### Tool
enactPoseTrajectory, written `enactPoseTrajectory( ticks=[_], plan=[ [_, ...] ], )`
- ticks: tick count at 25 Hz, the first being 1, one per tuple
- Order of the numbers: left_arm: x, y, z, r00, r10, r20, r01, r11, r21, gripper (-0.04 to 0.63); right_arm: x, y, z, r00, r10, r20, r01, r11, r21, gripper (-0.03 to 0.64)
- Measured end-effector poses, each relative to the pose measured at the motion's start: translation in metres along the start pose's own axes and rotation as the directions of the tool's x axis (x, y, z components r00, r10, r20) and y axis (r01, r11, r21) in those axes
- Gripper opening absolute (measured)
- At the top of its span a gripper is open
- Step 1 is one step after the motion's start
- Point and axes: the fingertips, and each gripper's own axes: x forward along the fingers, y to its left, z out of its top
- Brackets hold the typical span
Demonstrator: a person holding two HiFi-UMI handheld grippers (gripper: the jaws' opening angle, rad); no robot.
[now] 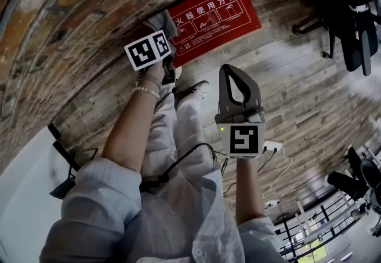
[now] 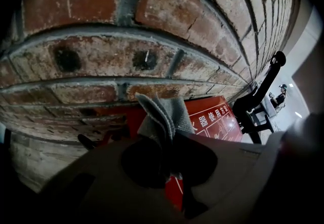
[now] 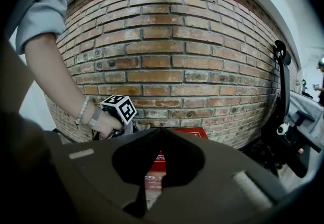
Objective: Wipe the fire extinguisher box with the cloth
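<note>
Jaws of your left gripper (image 2: 169, 134) pinch the grey cloth (image 2: 163, 111) at a corner of the red fire extinguisher box (image 1: 217, 15), below the brick wall (image 2: 152, 25). Nearly all the wiping seems left. Your right gripper (image 3: 161, 134) hangs clenched, empty.
</note>
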Motion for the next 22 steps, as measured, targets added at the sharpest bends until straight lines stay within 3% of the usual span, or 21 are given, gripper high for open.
enactPoseTrajectory(
  ticks=[22],
  plan=[
    [-0.015,0.034,-0.006,0.999,0.038,0.029,-0.036,0.998,-0.042,0.011,0.006,0.005,0.003,1.0,0.008,-0.009,-0.008,1.0,0.003,0.008]
  ],
)
